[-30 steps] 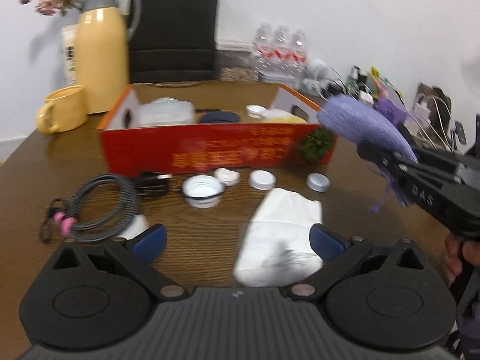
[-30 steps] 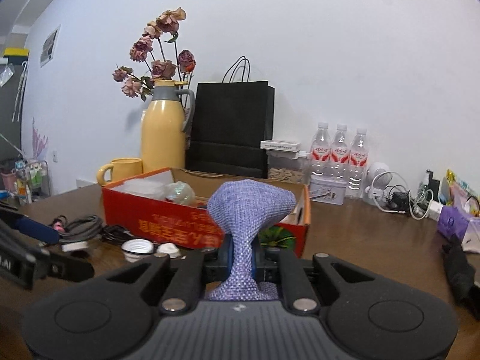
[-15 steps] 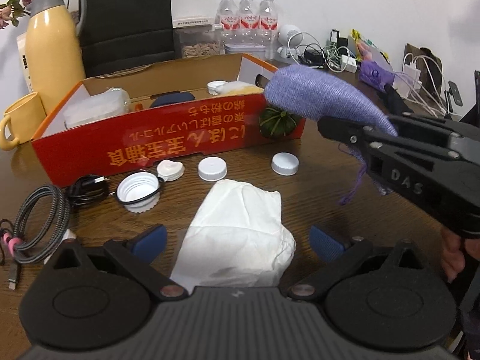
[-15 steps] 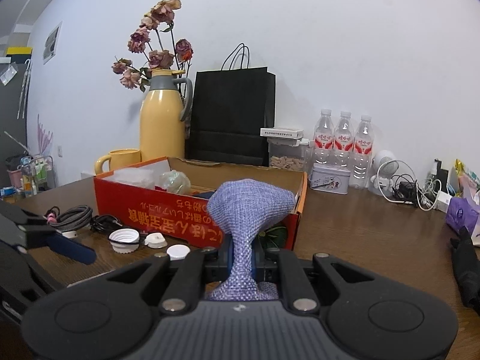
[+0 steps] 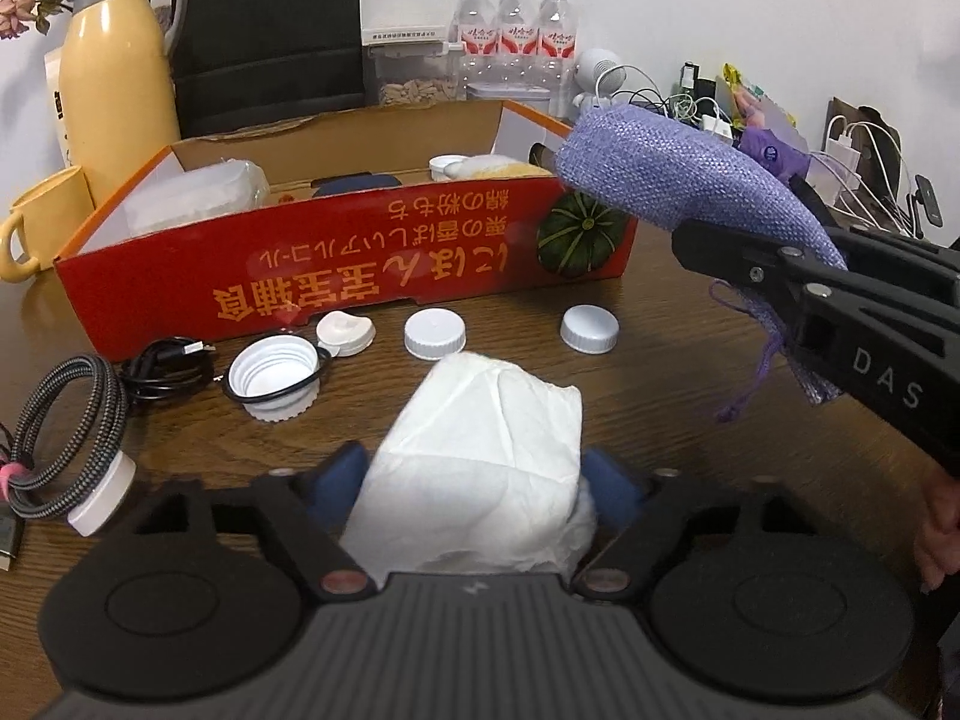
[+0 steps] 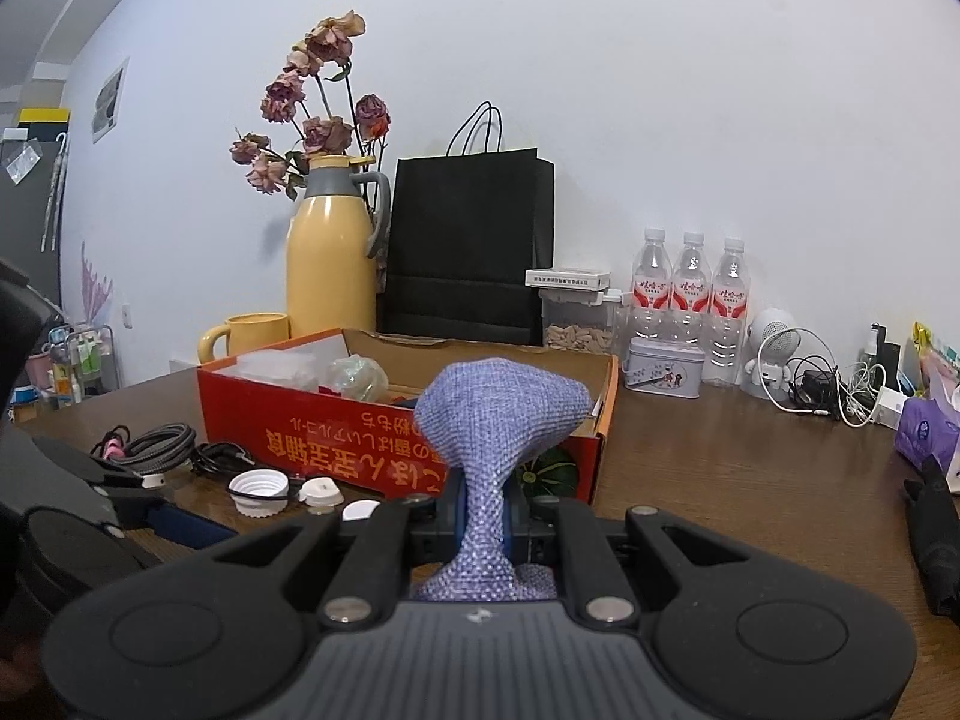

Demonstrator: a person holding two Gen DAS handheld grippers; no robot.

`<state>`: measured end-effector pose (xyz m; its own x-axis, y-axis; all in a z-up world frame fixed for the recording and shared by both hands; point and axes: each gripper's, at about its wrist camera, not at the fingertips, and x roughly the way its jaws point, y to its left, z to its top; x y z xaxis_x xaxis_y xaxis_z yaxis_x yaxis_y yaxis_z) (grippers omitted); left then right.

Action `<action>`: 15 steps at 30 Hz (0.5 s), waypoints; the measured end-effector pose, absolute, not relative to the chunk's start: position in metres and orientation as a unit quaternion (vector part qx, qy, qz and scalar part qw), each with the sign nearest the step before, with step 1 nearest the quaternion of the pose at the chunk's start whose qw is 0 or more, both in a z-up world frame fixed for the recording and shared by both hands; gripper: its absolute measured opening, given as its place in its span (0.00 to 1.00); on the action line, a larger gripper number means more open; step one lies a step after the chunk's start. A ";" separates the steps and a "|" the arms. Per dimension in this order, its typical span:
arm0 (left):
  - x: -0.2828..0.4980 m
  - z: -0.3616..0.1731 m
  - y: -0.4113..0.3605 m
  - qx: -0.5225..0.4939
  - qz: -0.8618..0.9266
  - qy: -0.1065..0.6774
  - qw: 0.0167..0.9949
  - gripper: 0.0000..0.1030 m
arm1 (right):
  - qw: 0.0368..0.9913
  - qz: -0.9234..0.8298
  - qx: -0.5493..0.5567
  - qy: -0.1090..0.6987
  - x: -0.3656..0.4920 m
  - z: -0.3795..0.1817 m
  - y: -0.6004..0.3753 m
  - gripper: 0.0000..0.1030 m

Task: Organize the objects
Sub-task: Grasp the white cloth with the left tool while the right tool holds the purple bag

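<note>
Since the earlier view, the left tool has advanced onto the white tissue pack, and its jaws have just been closing, now flanking the pack's near end. Whether the pads already press on it cannot be told. The pack lies on the bench in front of the red box, near the loose caps. The right tool is clamped on the neck of the purple pouch, held above the bench near the box's corner. To finish the grasp well, close evenly on both sides and squeeze gently, because the soft pack will likely deform. Lift straight up before moving toward the box.
</note>
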<state>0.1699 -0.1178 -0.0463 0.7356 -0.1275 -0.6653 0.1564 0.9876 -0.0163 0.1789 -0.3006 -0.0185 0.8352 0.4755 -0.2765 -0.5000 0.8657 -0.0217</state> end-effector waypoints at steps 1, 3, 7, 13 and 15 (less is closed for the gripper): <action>0.169 -0.046 -0.118 0.020 -0.077 0.355 0.932 0.73 | 0.957 0.255 -0.046 0.132 0.179 -0.019 -0.301 0.09; 0.167 -0.044 -0.117 0.017 -0.079 0.353 0.932 0.72 | 0.957 0.255 -0.045 0.131 0.179 -0.018 -0.301 0.09; 0.163 -0.039 -0.113 0.013 -0.074 0.343 0.936 0.72 | 0.957 0.255 -0.044 0.132 0.179 -0.018 -0.302 0.09; 0.156 -0.026 -0.101 0.001 -0.070 0.326 0.943 0.72 | 0.957 0.252 -0.045 0.134 0.180 -0.018 -0.301 0.09; 0.154 -0.022 -0.097 -0.005 -0.070 0.321 0.945 0.72 | 0.957 0.251 -0.046 0.135 0.181 -0.019 -0.301 0.09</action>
<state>0.1542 -0.0970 -0.0221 0.7845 -0.1351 -0.6053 0.1291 0.9902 -0.0536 0.1807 -0.3006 -0.0186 0.8374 0.4689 -0.2808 -0.4936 0.8695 -0.0201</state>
